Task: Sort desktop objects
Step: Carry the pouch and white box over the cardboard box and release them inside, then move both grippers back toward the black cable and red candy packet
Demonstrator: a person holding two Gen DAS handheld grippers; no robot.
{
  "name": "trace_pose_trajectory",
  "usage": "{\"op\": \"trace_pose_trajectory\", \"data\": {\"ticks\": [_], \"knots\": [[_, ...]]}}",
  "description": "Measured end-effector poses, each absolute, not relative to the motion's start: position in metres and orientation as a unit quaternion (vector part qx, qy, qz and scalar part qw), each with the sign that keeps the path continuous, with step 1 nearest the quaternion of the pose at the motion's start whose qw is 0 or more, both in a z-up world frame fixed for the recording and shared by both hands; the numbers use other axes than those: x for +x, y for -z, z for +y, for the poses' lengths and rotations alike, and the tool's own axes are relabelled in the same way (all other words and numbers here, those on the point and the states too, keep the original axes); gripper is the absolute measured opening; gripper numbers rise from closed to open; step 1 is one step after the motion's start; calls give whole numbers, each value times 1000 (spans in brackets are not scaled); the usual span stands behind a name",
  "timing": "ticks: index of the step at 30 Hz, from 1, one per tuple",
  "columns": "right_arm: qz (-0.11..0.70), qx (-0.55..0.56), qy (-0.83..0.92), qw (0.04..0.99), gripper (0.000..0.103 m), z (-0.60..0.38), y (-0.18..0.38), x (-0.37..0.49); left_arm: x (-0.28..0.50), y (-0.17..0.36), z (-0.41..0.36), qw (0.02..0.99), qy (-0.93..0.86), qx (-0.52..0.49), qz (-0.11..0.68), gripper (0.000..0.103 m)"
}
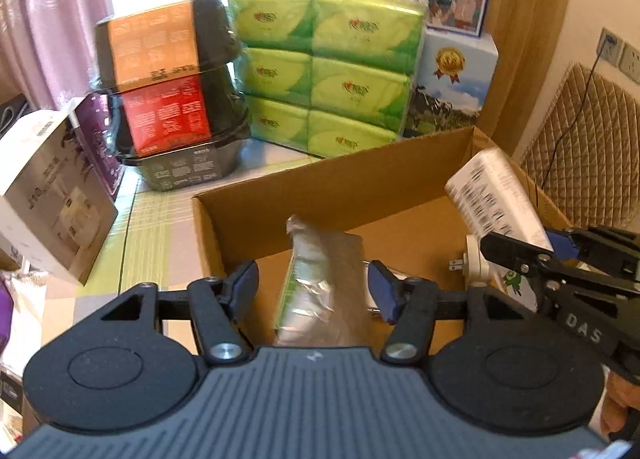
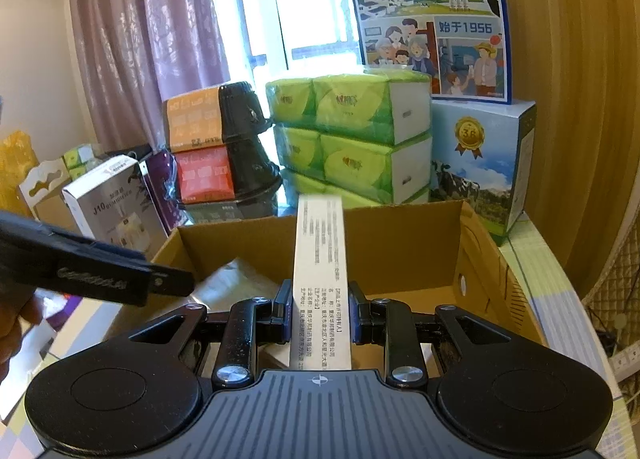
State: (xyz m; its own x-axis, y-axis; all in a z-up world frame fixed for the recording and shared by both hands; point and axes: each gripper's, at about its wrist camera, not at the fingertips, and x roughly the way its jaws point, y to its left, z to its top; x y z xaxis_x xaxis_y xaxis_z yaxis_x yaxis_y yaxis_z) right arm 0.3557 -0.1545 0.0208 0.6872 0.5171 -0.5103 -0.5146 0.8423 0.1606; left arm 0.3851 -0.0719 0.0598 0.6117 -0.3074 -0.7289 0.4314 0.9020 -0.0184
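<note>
Daylight is coming through a curtained window behind a crowded desk, and everything is sitting around the open cardboard box (image 1: pixel 256 215); to the left of the box a white appliance carton (image 1: pixel 52 195) is leaning, behind its left corner stacked black bowls (image 1: pixel 168 99) are standing, and straight behind it the green tissue packs (image 1: pixel 328 71) are piling up beside a milk carton case (image 1: pixel 452 91). Over the box's left half the left gripper (image 1: pixel 312 287) is hovering with its jaws spread and holding nothing; a plastic-wrapped packet (image 1: pixel 316 279) is lying inside the box just under it. Over the box's right half the right gripper (image 2: pixel 319 311) is pinching a tall white printed carton (image 2: pixel 320 271), which is hanging above the open box, not yet set down. The step in hand seems to be dropping this carton in; the next move is calling for lowering it into the bare floor right of the packet, near a white plug (image 1: pixel 472 263), while keeping clear of the box's right wall (image 2: pixel 480 259) and the other gripper.
</note>
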Motion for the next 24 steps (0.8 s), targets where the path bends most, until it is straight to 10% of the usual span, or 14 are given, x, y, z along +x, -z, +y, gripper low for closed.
{"op": "trace_pose_trajectory", "data": {"ticks": [6, 9, 24], "knots": [[264, 41, -284, 921, 25, -161, -19, 365, 363, -67, -49, 902, 207, 30, 377, 60], [261, 58, -275, 923, 73, -168, -17, 368, 349, -64, -39, 906, 201, 17, 373, 62], [248, 46, -267, 930, 75, -180, -16, 344, 287, -29, 1, 908, 157, -24, 388, 72]]}}
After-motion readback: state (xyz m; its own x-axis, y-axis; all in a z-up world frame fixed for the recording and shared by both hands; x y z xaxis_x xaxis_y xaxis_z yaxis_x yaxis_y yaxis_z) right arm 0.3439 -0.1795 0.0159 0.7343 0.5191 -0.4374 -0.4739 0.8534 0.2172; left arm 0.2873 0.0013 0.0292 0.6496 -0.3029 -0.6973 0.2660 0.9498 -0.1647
